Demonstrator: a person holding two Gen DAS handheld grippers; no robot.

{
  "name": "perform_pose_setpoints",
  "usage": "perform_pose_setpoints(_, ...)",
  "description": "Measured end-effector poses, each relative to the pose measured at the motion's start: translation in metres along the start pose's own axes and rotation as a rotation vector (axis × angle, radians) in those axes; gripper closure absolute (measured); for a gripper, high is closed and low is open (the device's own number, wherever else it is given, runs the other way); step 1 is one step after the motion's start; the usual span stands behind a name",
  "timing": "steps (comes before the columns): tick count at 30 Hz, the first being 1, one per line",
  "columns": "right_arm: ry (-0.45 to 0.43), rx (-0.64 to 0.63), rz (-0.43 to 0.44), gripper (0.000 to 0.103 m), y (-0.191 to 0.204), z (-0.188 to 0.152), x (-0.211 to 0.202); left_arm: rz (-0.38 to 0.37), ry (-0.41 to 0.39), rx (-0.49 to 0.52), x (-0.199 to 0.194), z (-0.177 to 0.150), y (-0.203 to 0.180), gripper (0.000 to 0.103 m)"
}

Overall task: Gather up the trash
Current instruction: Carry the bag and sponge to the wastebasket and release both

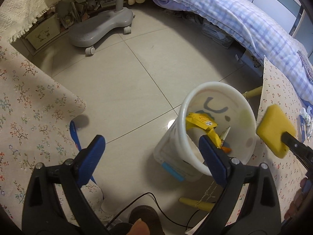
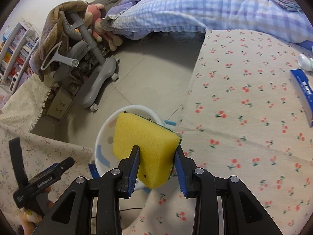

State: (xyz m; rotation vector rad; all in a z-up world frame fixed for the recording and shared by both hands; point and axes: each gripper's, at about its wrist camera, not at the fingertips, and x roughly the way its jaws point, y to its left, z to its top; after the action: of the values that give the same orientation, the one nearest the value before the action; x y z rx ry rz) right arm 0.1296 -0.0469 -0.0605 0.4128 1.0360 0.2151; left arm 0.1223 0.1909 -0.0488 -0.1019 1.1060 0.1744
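Sponge (image 2: pixel 144 148) clamped in right fingers (image 2: pixel 135 156) over bin rim (image 2: pixel 101 135); left fingers (image 1: pixel 92 156) spread, empty.

Yellow sponge (image 2: pixel 144 150) with a dark green scouring layer along its far edge, a rectangular block bearing a few small dark specks, held tilted in the air directly above the mouth of the bin, clamped at its near end. White plastic waste bin (image 1: pixel 197 168), round and open-topped, printed with a simple face and pastel shapes, a light-blue tab on its outer wall; it stands on the tiled floor, its rim just beside the cherry-print cloth. Inside it lies a crumpled yellow wrapper (image 1: pixel 203 122) with red print, over smaller scraps that cannot be identified.
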Motion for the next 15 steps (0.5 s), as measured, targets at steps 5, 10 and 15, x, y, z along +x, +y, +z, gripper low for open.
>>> perform_pose_setpoints(5,0.006,0.011,0.012,0.059,0.009,0.001,0.017,-0.001,-0.002,-0.002,-0.002,0.001,0.006,0.007)
perform_pose_setpoints(10,0.005,0.031,0.021,0.033,0.008,0.002,0.016,-0.006,0.003,-0.001,-0.003,-0.001,0.006,0.007)
perform_pose_setpoints(15,-0.012,0.009,-0.022,0.032,0.003,0.001,0.001,-0.021,0.007,0.006,-0.004,-0.001,0.000,0.007)
